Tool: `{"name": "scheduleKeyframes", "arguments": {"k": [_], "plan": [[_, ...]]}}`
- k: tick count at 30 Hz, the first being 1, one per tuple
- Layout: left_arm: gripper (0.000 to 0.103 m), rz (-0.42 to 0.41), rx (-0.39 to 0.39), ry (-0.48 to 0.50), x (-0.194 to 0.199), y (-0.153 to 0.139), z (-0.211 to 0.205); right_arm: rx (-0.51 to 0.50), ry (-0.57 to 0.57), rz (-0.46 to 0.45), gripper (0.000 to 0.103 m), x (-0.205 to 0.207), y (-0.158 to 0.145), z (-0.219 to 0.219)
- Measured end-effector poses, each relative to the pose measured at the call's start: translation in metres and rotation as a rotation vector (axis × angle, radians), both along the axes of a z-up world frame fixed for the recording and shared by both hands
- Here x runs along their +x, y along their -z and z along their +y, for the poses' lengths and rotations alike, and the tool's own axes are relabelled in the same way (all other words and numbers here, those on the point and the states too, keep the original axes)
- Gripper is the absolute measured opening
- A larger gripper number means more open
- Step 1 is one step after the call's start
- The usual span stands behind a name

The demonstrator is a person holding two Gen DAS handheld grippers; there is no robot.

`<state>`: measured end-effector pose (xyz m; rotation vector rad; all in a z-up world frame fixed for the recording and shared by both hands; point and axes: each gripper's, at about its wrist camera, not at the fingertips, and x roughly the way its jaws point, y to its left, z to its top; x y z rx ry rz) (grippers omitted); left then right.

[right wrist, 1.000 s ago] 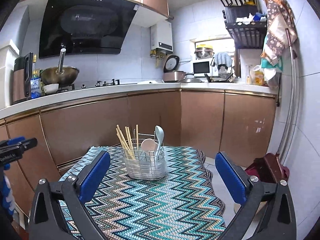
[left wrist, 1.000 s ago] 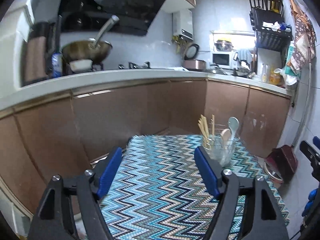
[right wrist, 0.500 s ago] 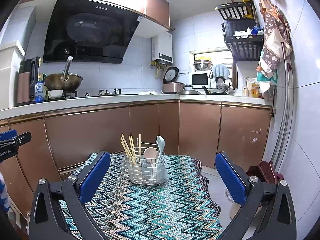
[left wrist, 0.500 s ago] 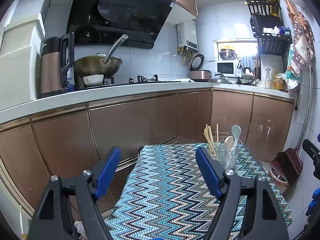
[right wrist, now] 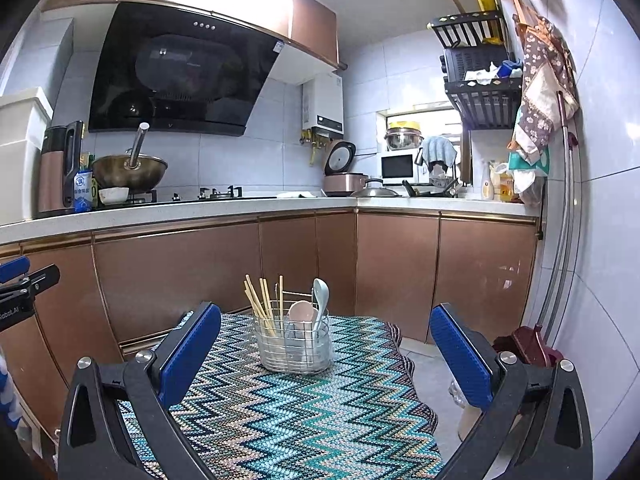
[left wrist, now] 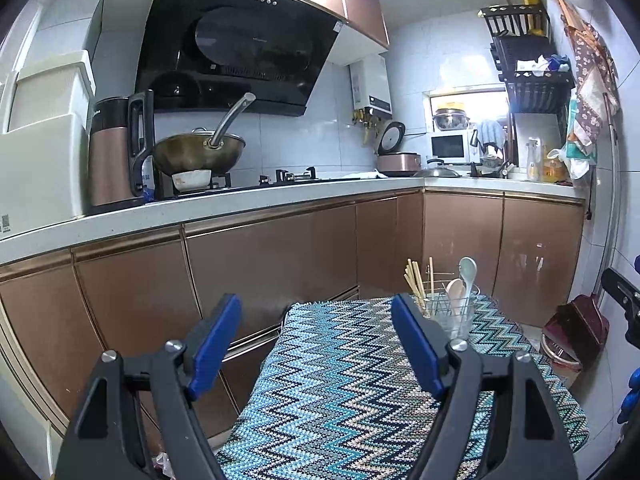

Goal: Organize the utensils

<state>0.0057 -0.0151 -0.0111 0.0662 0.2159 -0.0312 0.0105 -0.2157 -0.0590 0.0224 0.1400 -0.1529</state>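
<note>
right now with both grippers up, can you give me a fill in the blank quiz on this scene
1. The wooden chopsticks stand in the ____ compartment of the wire utensil caddy, seen from the right wrist.
2. The pink spoon and pale blue spoon stand bowl ends ____.
3. The caddy sits on a ____-patterned woven cloth.
4. The left gripper and right gripper are both ____.

left; up; zigzag; open

The left wrist view looks forward along the left gripper from above the near end of the zigzag cloth, with the wire utensil caddy ahead and just past its right finger. The right wrist view looks along the right gripper from further right, the caddy centred ahead between its fingers (nearer here than in the other view). Both face the counter and share the cloth, caddy, wok and range hood.
</note>
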Motion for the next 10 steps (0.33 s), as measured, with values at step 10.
{"name": "scheduleKeyframes", "arguments": {"k": [10], "plan": [[0.076, 0.017, -0.006, 0.004, -0.0031, 0.0023, 0.0022, -0.014, 0.011, -0.015, 0.103, -0.0085, -0.0048, 0.0025]]}}
